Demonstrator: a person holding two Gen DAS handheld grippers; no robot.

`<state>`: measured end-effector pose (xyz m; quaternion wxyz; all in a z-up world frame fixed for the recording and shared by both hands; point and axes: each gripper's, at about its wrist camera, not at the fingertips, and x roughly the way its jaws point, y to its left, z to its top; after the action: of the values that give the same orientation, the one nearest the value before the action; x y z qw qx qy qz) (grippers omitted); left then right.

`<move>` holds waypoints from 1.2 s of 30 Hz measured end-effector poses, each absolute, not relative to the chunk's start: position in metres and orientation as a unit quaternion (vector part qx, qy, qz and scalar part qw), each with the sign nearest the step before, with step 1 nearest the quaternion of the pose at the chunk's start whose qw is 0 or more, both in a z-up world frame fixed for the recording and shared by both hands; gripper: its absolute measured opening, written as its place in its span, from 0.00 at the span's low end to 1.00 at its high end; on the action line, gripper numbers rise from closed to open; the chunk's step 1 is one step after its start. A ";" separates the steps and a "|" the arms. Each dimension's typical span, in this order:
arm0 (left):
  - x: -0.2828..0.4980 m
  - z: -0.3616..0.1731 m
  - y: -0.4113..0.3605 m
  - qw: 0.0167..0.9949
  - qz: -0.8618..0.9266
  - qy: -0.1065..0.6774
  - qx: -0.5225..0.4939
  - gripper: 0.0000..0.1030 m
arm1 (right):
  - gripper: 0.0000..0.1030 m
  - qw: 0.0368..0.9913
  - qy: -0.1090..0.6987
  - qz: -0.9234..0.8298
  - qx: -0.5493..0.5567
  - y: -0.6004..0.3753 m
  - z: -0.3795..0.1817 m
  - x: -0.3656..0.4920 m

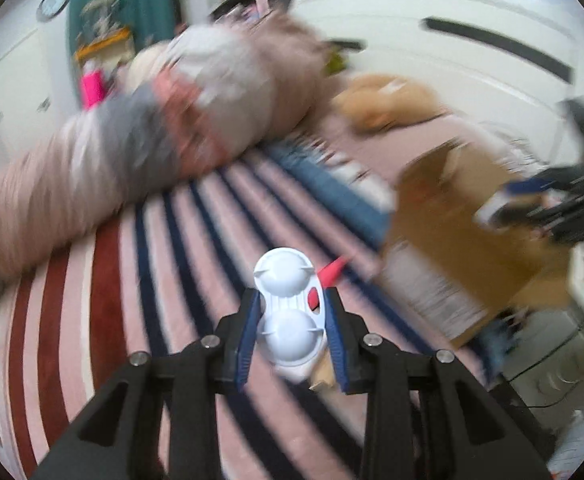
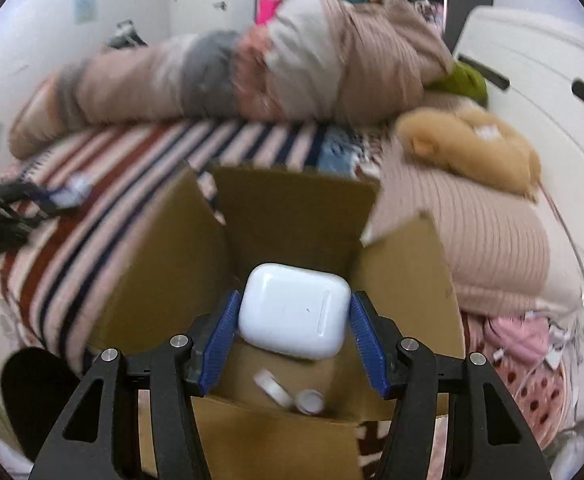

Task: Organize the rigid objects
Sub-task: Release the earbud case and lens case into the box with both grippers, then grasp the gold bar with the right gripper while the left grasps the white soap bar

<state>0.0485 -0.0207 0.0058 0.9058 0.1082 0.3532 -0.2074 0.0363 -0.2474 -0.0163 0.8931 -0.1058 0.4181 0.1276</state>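
Observation:
My left gripper is shut on a white plastic case with two domes and a red mark, held above the striped blanket. My right gripper is shut on a white earbud case and holds it over the open cardboard box. Small white round lids lie on the box floor. The box also shows blurred at the right of the left wrist view, with the right gripper above it.
The box stands on a bed with a red, blue and pink striped blanket. A rolled duvet lies behind. A tan plush toy sits on a pink pillow. Cables and a pink item lie at the right.

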 end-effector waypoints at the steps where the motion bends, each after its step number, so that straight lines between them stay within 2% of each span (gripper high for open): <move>1: 0.045 0.018 -0.033 0.905 -0.222 0.344 0.113 0.28 | 0.55 0.894 0.418 0.126 -0.104 -0.253 -0.019 0.037; 2: 0.043 0.029 -0.046 0.903 -0.240 0.337 0.117 0.28 | 0.59 0.894 0.417 0.125 -0.101 -0.255 -0.021 0.038; 7: 0.047 0.058 -0.114 0.877 -0.313 0.340 0.133 0.28 | 0.63 0.904 0.398 0.145 -0.059 -0.277 -0.014 0.031; 15: 0.080 0.024 -0.199 0.815 -0.352 0.430 0.163 0.29 | 0.66 0.912 0.380 0.145 -0.059 -0.294 -0.010 0.017; 16: 0.084 0.018 -0.203 0.809 -0.353 0.441 0.163 0.31 | 0.66 0.911 0.380 0.145 -0.059 -0.296 -0.011 0.016; 18: 0.089 0.012 -0.207 0.805 -0.355 0.448 0.160 0.50 | 0.68 0.911 0.382 0.145 -0.059 -0.300 -0.012 0.014; 19: 0.088 0.012 -0.206 0.807 -0.353 0.446 0.159 0.64 | 0.68 0.911 0.382 0.144 -0.058 -0.301 -0.012 0.015; 20: 0.086 0.013 -0.205 0.810 -0.353 0.441 0.160 0.68 | 0.68 0.911 0.383 0.143 -0.058 -0.302 -0.012 0.015; 27: 0.076 0.037 -0.162 0.842 -0.326 0.405 0.143 0.70 | 0.68 0.912 0.376 0.152 -0.056 -0.291 -0.005 0.011; 29: 0.071 0.044 -0.133 0.861 -0.298 0.389 0.134 0.74 | 0.68 0.915 0.362 0.169 -0.053 -0.281 0.002 0.007; 34: 0.067 0.039 -0.045 0.896 -0.206 0.377 0.111 0.75 | 0.68 0.913 0.310 0.258 -0.065 -0.225 0.028 -0.012; 36: 0.064 0.029 -0.014 0.902 -0.177 0.380 0.103 0.75 | 0.68 0.893 0.313 0.314 -0.083 -0.188 0.030 -0.018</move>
<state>0.0641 -0.0140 0.0287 0.9023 0.1026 0.3795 -0.1771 -0.0182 -0.1877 0.0297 0.8927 -0.0826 0.3127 0.3139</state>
